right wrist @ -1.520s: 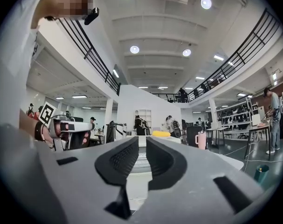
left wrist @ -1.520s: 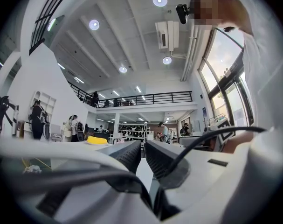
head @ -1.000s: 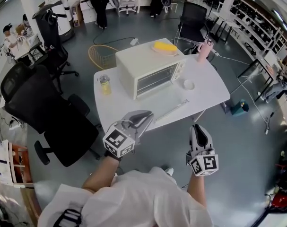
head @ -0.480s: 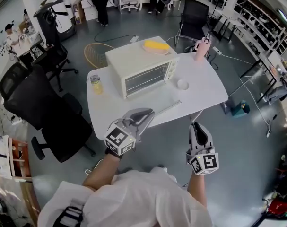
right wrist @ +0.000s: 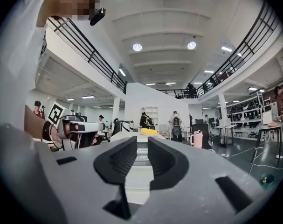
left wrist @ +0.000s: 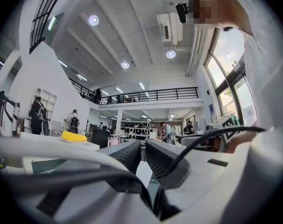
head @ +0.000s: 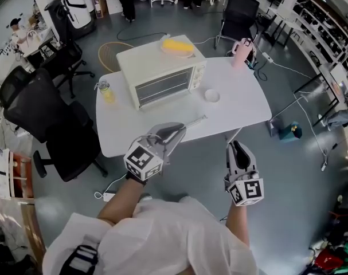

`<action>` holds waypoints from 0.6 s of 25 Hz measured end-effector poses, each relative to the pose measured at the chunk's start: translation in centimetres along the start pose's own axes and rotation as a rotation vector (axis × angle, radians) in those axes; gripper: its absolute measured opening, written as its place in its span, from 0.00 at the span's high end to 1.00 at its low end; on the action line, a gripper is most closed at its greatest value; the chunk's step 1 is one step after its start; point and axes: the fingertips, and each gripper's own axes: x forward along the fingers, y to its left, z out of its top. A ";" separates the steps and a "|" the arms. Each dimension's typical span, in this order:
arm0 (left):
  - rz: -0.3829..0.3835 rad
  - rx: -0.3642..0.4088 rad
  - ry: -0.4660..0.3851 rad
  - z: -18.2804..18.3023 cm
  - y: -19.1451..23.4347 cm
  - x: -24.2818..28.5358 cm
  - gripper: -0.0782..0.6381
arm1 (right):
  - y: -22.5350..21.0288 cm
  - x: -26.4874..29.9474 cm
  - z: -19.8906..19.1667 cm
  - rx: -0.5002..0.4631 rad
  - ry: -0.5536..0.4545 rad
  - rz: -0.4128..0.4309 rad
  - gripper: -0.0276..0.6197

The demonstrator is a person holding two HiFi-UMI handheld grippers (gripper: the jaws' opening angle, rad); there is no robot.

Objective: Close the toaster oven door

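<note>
The toaster oven (head: 159,73) stands at the far side of the white bench (head: 242,105), well apart from both grippers, which hang short of the bench's near edge. The left gripper (head: 178,130) points up toward the oven's front from over the near edge. Its fingers (left wrist: 125,154) are all but together with only a thin slit between them, and they grasp nothing. The right gripper (head: 237,146) is off the bench to the right, over the grey floor, and lined up so that the oven shows straight ahead through the gap in the right gripper view. Its fingers (right wrist: 117,160) are easing apart with nothing between them. In the left gripper view the oven is mostly cut off behind the gripper's own body and cable, leaving only its top corner and the yellow food (left wrist: 73,136) on it. In the right gripper view the fingers cover most of the oven's front. From the head view the oven is a cream box with a glass door and a column of knobs at the right. The door seems to lie flat against the front, closed, though it is small at this range. A plate (head: 169,53) with the yellow food sits on its top.
</note>
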 end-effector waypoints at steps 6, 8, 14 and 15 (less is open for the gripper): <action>0.013 0.003 0.004 -0.9 -3.0 3.4 0.85 | -4.1 -2.2 -0.4 0.000 0.005 0.010 0.83; 0.013 0.010 0.005 -1.2 -3.8 4.5 0.85 | -5.5 -2.6 -0.5 -0.002 -0.002 0.010 0.83; 0.050 0.025 0.008 -2.0 -4.5 5.7 0.85 | -8.0 -2.5 -1.3 0.000 -0.006 0.036 0.83; 0.062 0.025 0.007 -2.0 -4.2 5.7 0.85 | -8.1 -2.0 -1.4 0.001 -0.007 0.048 0.83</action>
